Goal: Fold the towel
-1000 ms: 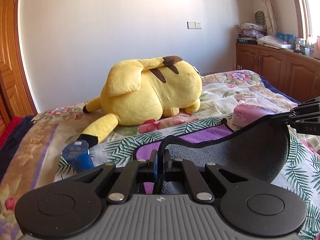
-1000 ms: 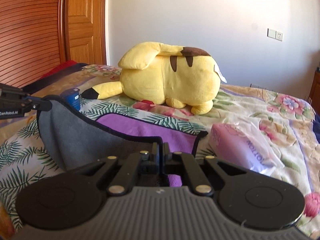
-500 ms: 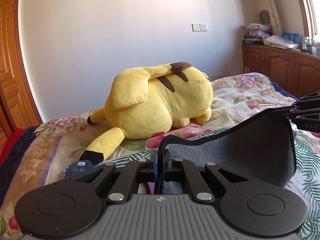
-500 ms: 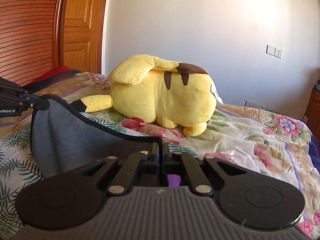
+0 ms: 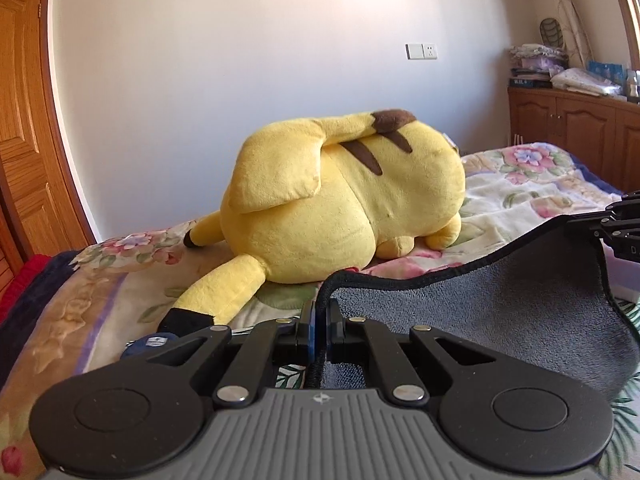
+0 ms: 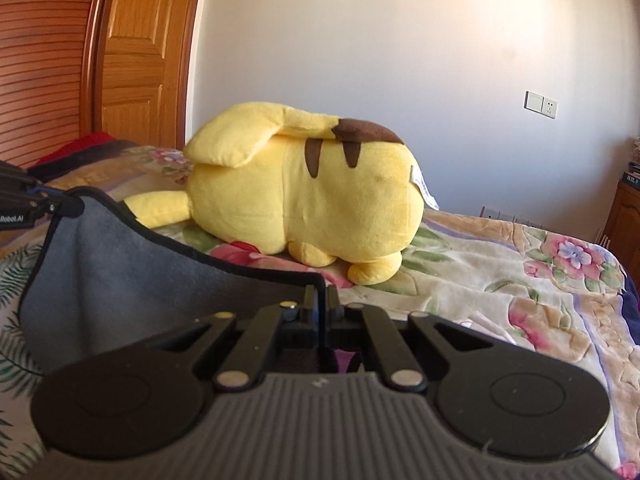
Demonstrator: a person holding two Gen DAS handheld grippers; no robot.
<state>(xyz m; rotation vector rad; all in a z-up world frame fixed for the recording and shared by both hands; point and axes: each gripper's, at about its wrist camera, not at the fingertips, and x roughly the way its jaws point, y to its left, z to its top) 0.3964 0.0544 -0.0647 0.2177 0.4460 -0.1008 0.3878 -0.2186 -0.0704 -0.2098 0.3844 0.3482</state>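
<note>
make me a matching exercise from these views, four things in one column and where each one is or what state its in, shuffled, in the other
Things:
1. grey towel
2. yellow Pikachu plush
3. wall socket plate
4. left claw

States or places:
a. mounted on the white wall
b. lying on the floral bedspread
c. shut on a towel corner
d. held up, sagging between both claws

Pairs: 1-d, 2-b, 3-a, 4-c
</note>
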